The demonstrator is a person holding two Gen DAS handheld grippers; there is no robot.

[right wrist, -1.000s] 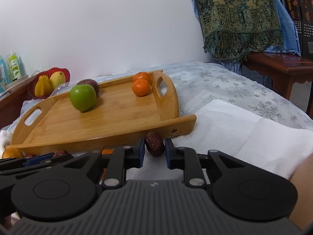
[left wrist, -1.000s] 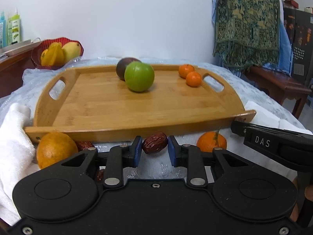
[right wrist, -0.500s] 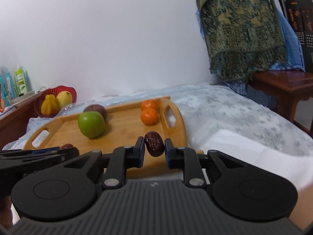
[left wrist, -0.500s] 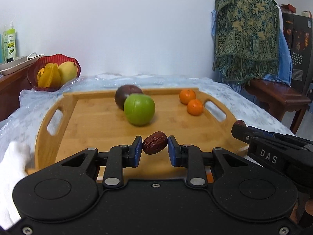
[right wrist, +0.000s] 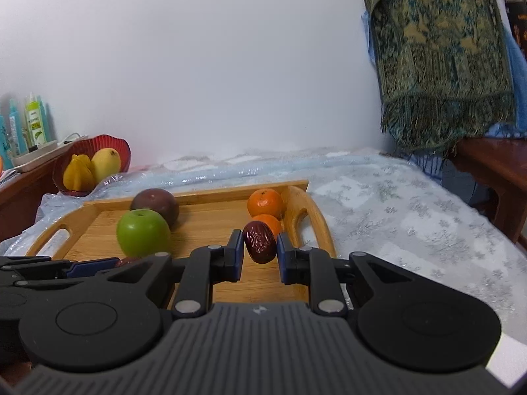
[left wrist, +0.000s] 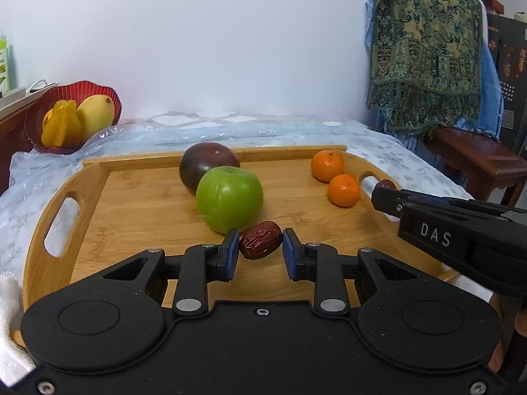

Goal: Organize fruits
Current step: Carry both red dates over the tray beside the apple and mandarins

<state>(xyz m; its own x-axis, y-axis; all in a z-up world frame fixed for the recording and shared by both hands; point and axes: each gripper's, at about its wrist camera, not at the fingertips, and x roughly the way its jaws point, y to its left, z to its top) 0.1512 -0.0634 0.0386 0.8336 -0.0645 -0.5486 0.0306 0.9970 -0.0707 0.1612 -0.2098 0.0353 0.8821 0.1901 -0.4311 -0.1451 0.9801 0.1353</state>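
Wrinkled dark-red skin marks the dried jujube in the left gripper (left wrist: 260,245), an oval fruit whose long axis runs nearly crosswise between the 2 blue pads, its right end tipped a little upward. The left gripper (left wrist: 260,250) pinches it at the ends, holding it over the near part of the rectangular bamboo tray with cut-out handles (left wrist: 138,204), just in front of the round green apple (left wrist: 229,199).

A second wrinkled dark-red jujube in the right gripper (right wrist: 259,242) stands with its long axis close to upright, top leaning slightly left. The right gripper (right wrist: 258,250) clamps it by its sides between blue pads, above the tray's right portion and just in front of the nearer small orange mandarin (right wrist: 270,224). From the left wrist view the right gripper appears side-on as a black bar, with that jujube peeking at its tip beside the tray's right handle.

Behind the apple, touching it in appearance, sits a dark purple round fruit (left wrist: 207,168). The farther small orange mandarin (left wrist: 328,165) lies near the tray's back right corner.

White raised letters "DAS" (left wrist: 435,234) read on the right gripper's side. A green-labelled bottle (right wrist: 35,121) stands far left, its print too small to read. Nearby, a red scalloped bowl (left wrist: 39,105) holds yellow fruit. A snowflake-patterned pale tablecloth (right wrist: 411,217) lies under the tray.
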